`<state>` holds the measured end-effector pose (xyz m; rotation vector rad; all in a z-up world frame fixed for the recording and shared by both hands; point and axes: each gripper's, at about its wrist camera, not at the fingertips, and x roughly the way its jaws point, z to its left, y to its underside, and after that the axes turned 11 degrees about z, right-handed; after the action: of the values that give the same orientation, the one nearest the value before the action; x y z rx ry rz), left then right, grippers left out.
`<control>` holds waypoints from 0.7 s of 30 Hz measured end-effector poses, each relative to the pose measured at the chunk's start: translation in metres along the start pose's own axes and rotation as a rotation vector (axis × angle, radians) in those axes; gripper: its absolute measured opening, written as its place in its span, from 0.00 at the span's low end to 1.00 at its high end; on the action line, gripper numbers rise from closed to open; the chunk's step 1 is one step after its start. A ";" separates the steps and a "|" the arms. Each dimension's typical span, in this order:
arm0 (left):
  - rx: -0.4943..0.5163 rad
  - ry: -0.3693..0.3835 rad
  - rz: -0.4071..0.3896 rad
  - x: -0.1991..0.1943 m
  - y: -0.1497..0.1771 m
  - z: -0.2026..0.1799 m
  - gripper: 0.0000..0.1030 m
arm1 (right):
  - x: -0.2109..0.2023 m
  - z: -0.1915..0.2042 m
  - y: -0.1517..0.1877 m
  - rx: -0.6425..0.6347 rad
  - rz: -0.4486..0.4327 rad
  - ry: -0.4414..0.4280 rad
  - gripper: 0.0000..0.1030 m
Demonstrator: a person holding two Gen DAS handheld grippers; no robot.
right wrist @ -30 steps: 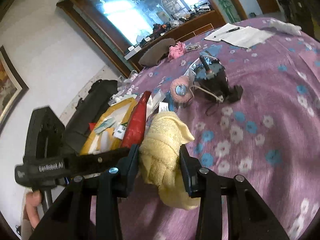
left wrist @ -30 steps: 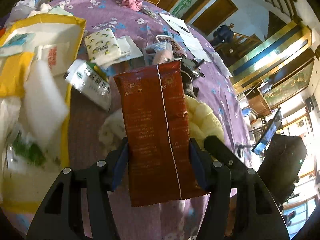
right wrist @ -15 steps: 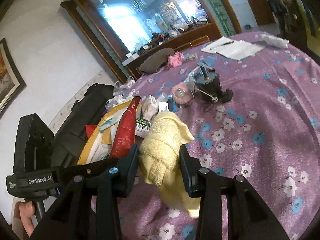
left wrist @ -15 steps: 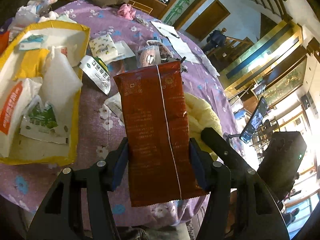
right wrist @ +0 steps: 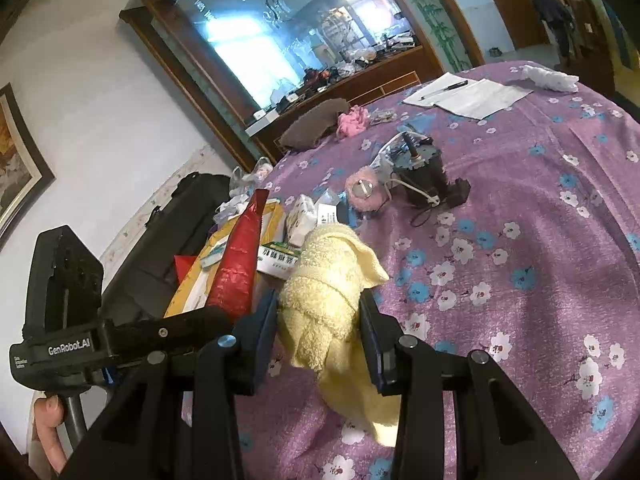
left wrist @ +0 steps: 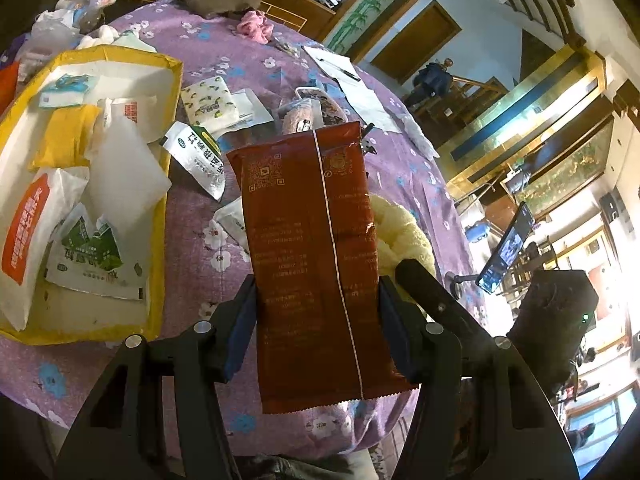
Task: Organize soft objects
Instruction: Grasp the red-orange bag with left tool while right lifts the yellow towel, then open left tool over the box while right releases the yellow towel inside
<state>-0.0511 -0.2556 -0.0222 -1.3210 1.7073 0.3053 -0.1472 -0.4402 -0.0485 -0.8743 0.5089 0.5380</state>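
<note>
Because the red packet (left wrist: 316, 264) is slick film, pinched only near its lower end by the left gripper (left wrist: 318, 332), it could slide out or flop sideways if swung toward the yellow bag (left wrist: 160, 216). It stands upright above the purple tablecloth (left wrist: 192, 264), flat and glossy, with a white seam down its back. Beside it, the right gripper (right wrist: 319, 332) squeezes a bunched yellow towel (right wrist: 332, 292), whose loose tail hangs below the jaws and might snag on the clutter.
</note>
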 end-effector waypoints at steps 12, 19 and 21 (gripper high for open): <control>-0.059 0.052 -0.061 -0.054 -0.003 0.020 0.56 | 0.004 0.040 -0.016 -0.081 -0.009 -0.110 0.38; -0.073 -0.020 -0.113 -0.097 -0.010 0.051 0.56 | 0.027 0.078 -0.026 -0.165 0.029 -0.180 0.38; -0.086 -0.054 -0.124 -0.104 -0.013 0.064 0.56 | 0.039 0.086 -0.028 -0.178 0.051 -0.193 0.38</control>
<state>-0.0076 -0.1518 0.0279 -1.4620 1.5745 0.3429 -0.0835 -0.3762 -0.0097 -0.9686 0.3111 0.7144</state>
